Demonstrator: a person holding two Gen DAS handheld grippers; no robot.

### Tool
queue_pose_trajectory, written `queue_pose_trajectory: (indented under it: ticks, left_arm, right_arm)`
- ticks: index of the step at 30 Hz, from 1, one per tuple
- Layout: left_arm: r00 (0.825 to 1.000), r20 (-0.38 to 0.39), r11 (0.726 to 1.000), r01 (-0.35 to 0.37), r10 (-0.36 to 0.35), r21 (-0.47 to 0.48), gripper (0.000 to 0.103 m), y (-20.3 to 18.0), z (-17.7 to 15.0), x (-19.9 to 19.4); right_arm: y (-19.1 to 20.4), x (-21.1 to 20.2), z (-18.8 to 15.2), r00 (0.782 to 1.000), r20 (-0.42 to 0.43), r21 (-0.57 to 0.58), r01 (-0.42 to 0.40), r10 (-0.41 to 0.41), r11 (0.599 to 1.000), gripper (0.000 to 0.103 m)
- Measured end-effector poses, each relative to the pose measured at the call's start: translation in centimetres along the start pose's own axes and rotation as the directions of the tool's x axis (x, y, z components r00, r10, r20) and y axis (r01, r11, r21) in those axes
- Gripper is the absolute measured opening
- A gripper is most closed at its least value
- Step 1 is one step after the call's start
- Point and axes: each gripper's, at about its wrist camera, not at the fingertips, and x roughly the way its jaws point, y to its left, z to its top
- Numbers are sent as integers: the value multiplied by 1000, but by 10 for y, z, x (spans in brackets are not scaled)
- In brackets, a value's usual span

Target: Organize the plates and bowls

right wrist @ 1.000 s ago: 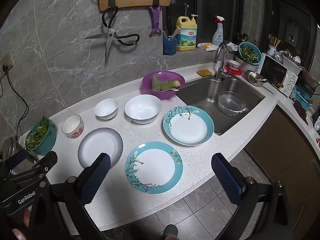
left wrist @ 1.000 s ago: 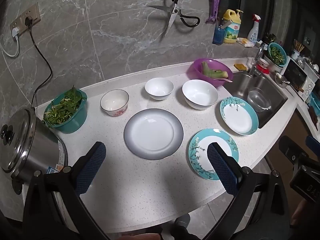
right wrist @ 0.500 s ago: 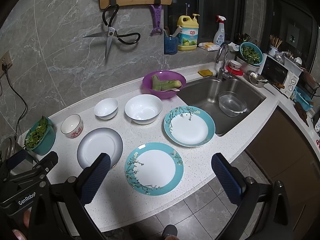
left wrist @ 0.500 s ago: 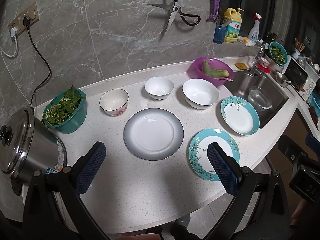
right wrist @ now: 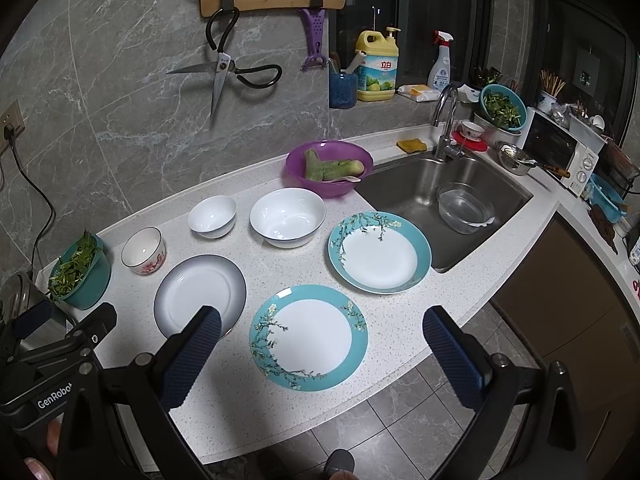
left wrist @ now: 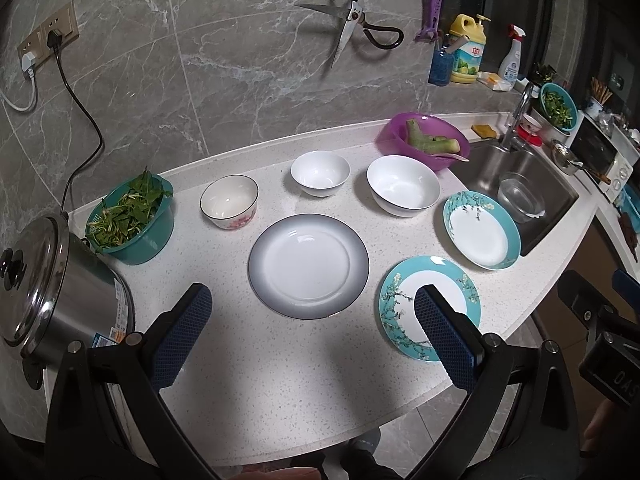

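On the white counter lie a grey-rimmed plate (left wrist: pixel 308 266) (right wrist: pixel 200 296), a flat teal floral plate (left wrist: pixel 404 300) (right wrist: pixel 308 336) near the front edge, and a deeper teal floral plate (left wrist: pixel 482 236) (right wrist: pixel 380 252) beside the sink. Behind them stand a pink-flowered small bowl (left wrist: pixel 229 202) (right wrist: pixel 143 251), a small white bowl (left wrist: pixel 320 173) (right wrist: pixel 212 216) and a large white bowl (left wrist: pixel 403 191) (right wrist: pixel 287 218). My left gripper (left wrist: pixel 310 336) hovers open above the counter's front, short of the grey plate. My right gripper (right wrist: pixel 320 356) is open above the flat teal plate. Both hold nothing.
A steel pot (left wrist: pixel 44 292) and a teal bowl of greens (left wrist: pixel 132 220) stand at the left. A purple bowl with vegetables (right wrist: pixel 328 166) sits behind the large bowl. The sink (right wrist: pixel 460 196) holds a glass bowl. Scissors (right wrist: pixel 224 68) hang on the wall.
Both views have shifted only slightly; the dishes have not moved and both grippers stay open.
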Motion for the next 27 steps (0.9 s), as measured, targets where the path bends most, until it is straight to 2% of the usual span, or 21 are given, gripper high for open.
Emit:
queue_pose_trajectory:
  ticks: [27]
  left_arm:
    - [1000, -1, 1000, -2, 2, -6, 103, 2, -5, 1]
  right_arm:
    - [2, 3, -4, 1000, -2, -1, 1, -1, 1000, 103]
